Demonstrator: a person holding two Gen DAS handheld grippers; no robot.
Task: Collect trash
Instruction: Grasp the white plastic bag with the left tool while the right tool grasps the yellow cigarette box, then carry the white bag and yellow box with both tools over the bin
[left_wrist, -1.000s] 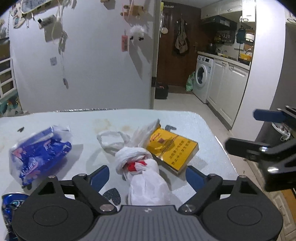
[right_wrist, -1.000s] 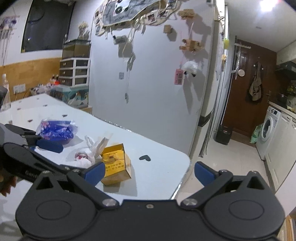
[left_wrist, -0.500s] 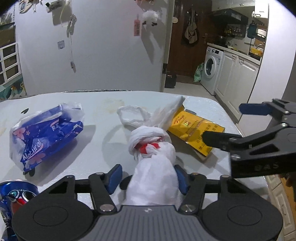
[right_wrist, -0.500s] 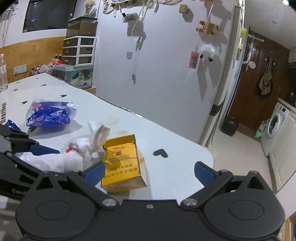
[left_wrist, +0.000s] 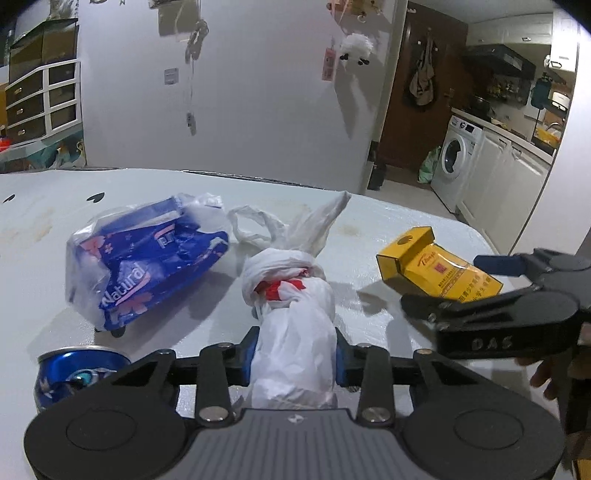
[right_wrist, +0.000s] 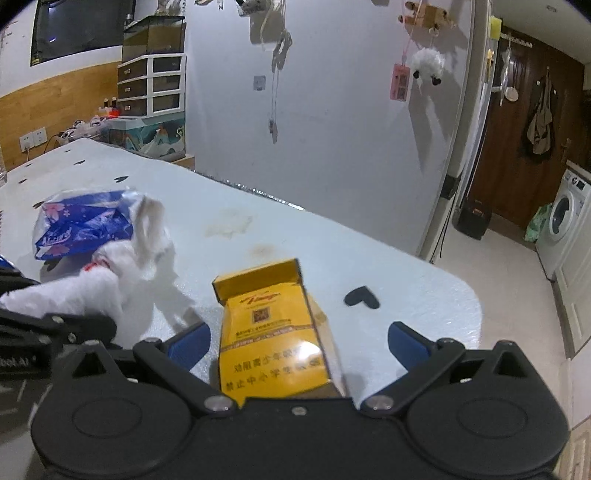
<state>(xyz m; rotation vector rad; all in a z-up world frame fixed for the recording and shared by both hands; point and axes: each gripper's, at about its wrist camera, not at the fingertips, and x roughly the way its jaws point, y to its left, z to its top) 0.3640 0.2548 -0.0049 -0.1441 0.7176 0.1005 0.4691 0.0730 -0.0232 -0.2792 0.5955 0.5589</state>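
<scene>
My left gripper (left_wrist: 294, 353) is shut on a knotted white plastic bag (left_wrist: 291, 295) with red print, held just over the white table (left_wrist: 369, 225). The bag also shows in the right wrist view (right_wrist: 110, 273). My right gripper (right_wrist: 298, 341) is open, its blue pads on either side of a yellow cigarette box (right_wrist: 273, 328) lying on the table; the box also shows in the left wrist view (left_wrist: 436, 267). The pads are apart from the box.
A blue tissue pack in clear wrap (left_wrist: 144, 258) lies left of the bag. A blue can (left_wrist: 77, 374) stands at the near left. The table's rounded right edge (right_wrist: 476, 306) drops to the kitchen floor. A white wall stands behind the table.
My left gripper has closed on the white bag and lifted it slightly. My right gripper has moved in around the yellow box, which now sits between its open pads.
</scene>
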